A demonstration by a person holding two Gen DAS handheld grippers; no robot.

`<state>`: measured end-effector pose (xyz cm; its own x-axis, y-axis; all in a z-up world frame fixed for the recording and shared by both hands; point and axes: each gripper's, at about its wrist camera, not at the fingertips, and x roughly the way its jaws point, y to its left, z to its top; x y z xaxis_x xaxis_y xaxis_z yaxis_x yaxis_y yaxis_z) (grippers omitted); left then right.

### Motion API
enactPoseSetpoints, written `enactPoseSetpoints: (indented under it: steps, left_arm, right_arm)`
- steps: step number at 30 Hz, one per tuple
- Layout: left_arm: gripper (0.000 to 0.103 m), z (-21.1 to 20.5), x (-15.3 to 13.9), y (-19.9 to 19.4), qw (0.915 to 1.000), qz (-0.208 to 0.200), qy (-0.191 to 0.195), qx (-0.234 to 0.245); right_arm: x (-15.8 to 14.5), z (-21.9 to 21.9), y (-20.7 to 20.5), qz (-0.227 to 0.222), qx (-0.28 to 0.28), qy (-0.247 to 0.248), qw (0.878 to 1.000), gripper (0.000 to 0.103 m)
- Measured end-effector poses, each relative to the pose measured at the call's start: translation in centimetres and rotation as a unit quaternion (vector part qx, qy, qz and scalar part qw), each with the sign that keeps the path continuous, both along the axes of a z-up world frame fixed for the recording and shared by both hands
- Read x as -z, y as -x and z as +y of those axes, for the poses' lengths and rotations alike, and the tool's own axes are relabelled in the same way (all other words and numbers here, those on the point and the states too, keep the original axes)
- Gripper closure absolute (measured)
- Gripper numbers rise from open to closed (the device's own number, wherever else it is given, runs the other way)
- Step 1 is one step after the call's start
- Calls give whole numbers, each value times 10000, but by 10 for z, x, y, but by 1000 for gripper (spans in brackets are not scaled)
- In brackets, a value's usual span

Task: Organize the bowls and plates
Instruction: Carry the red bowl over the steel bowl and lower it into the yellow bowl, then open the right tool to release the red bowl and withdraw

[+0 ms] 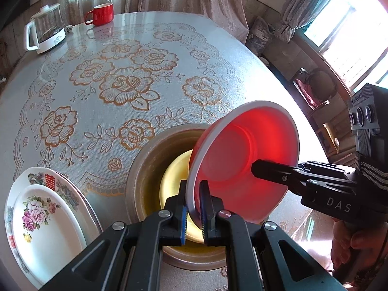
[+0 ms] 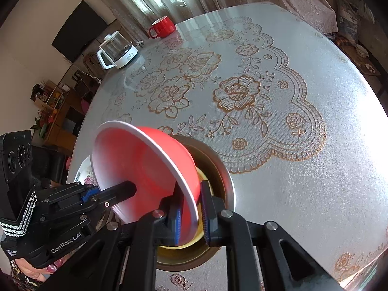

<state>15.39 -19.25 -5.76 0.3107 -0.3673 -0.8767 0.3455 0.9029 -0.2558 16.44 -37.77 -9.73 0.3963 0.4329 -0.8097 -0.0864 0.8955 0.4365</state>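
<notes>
A red bowl with a white rim (image 1: pixel 245 155) hangs tilted above a brown bowl (image 1: pixel 145 167) that holds a yellow bowl (image 1: pixel 173 181). My left gripper (image 1: pixel 194 208) is shut on the red bowl's near rim. My right gripper (image 2: pixel 190 208) is shut on the opposite rim of the red bowl (image 2: pixel 145 165); in the left wrist view its finger (image 1: pixel 271 171) reaches into the bowl from the right. The brown bowl (image 2: pixel 225 179) and yellow bowl (image 2: pixel 201 235) sit just below in the right wrist view.
Two stacked floral plates (image 1: pixel 46 218) lie at the table's near left edge. A glass kettle (image 1: pixel 46 30) and a red mug (image 1: pixel 101 13) stand at the far side. The table (image 1: pixel 194 55) has a floral cloth; its edge curves close on the right.
</notes>
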Motion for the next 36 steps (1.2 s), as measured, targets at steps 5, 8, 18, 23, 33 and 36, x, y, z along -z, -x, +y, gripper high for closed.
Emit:
enactPoseSetpoints:
  steps: [5,8,18,23,33,36]
  left_arm:
    - [94,1,7,3,9998,104,-112,105]
    - [94,1,12,4,9996,160,-172,157]
    - [94,5,22,0,9990,326,-242,178]
    - [94,5,23,-2,9989,359,-272,150]
    - [94,4,25,-5,9988,354,-343,56]
    - [94,5,26,-6,9988,320,-374,52]
  right_arm:
    - [11,8,5,336,-84,41,9994,89]
    - [17,11,6,467,-86,83,9988,89]
    - [24,14,5,616,-109,282,9976,88]
    - [25,12,4,678,-5,227,9974,88]
    - [24,13,3,591,-70,357,9976,88]
    - [24,13,2,569,-81,378,9976,92]
